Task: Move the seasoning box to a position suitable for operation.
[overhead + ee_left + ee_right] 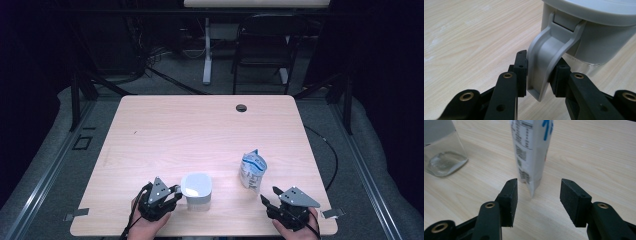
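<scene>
The left hand-held gripper [539,72] pinches the stiff, slippery-looking jug handle [549,57], while the spread right hand-held gripper [538,195] faces the light, crushable carton [531,150], probably best squeezed gently mid-body.

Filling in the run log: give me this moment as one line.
left gripper: shut on jug handle | right gripper: open, short of carton | table: jug, carton upright

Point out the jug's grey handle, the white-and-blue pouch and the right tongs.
grey handle [549,57], left gripper view: middle of its curved strap, between the left tongs' pads.
white-and-blue pouch [252,170], high view: middle of its front face.
right tongs [538,202], right gripper view: gap midway between the fingertips.
</scene>
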`<state>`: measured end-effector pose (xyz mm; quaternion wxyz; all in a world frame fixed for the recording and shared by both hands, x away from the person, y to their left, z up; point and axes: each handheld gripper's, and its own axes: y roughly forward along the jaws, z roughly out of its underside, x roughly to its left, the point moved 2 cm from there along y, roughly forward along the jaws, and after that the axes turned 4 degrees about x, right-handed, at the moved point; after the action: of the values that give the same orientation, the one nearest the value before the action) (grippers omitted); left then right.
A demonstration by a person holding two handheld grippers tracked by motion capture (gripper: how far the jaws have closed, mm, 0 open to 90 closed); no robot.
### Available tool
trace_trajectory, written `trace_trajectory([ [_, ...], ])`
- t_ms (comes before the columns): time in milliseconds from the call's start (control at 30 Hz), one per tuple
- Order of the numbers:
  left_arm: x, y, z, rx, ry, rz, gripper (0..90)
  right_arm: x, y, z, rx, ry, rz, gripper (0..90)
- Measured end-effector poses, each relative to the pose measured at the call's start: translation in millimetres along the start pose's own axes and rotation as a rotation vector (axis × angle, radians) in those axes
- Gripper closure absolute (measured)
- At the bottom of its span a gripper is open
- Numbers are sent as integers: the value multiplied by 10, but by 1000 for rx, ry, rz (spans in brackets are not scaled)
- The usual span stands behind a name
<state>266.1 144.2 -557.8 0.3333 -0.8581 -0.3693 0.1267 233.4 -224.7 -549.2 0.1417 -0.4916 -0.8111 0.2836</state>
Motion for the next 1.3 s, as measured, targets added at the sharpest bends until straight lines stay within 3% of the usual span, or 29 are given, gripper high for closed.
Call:
trace_trajectory([
  [267, -37, 0, 5, 1, 9, 16, 710, 58, 14, -16, 1, -31, -16, 498],
  [300, -38, 4, 6, 2, 11, 20, 710, 59, 16, -17, -17, -40, 4, 497],
  [633, -63, 22, 3, 5, 20, 32, 709, 87, -10, -46, -40, -54, 3, 485],
  [700, -66, 29, 5, 8, 21, 38, 709, 102, -12, -52, -32, -52, -4, 501],
  [800, -72, 39, 7, 11, 25, 49, 708, 135, -33, -79, -26, -68, 21, 533],
  [1033, -83, 51, 12, 9, 34, 47, 707, 190, -57, -111, -33, -86, -9, 634],
  [1300, -78, 46, 18, 10, 29, 39, 707, 209, -26, -105, -25, -100, -14, 673],
])
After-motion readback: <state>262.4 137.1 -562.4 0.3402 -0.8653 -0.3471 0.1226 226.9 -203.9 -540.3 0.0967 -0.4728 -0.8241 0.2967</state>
